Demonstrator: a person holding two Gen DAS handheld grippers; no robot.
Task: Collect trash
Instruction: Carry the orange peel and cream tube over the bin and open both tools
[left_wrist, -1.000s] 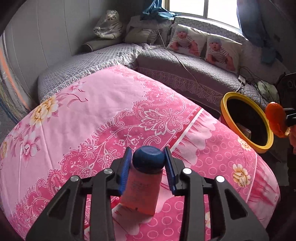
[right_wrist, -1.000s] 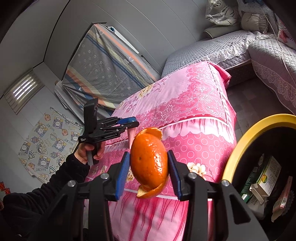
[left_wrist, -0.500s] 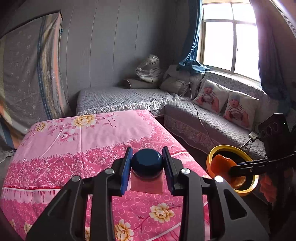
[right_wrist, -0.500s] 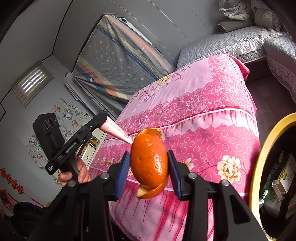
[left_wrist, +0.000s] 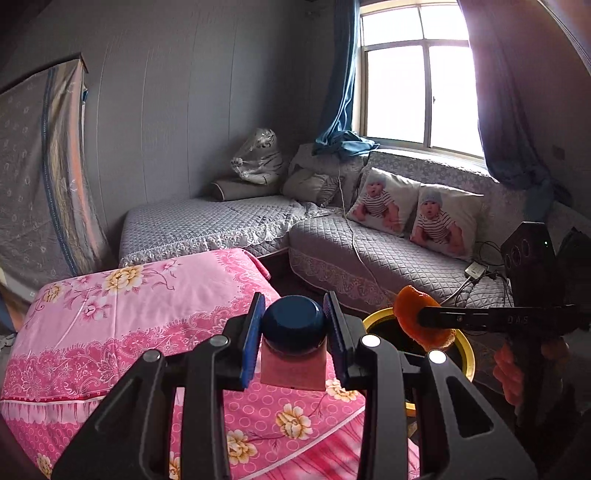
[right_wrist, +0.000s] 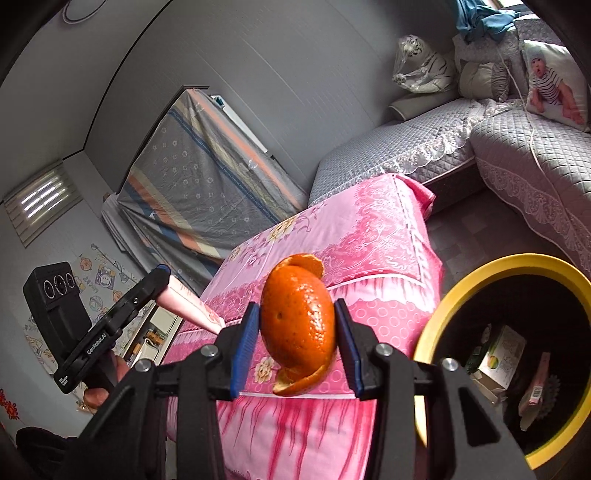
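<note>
The yellow-rimmed bin (right_wrist: 480, 291) holds cartons (right_wrist: 500, 356) and stands just off the pink bed's (right_wrist: 369, 236) edge. The right tool (right_wrist: 297, 334) pinches an orange peel (right_wrist: 297, 321) beside its rim; the left tool (left_wrist: 293, 326) pinches a tube (left_wrist: 293, 363) over the bed.

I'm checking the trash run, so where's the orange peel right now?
The orange peel is clamped in the right claw, in the air beside the pink-covered table, just left of the yellow-rimmed bin.

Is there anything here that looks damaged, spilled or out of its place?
Nothing is spilled. The orange peel in the right gripper is torn, its flaps curling at top and bottom. The left gripper holds a pink tube by its dark blue cap. Boxes lie tilted inside the yellow-rimmed bin, as trash would.
</note>
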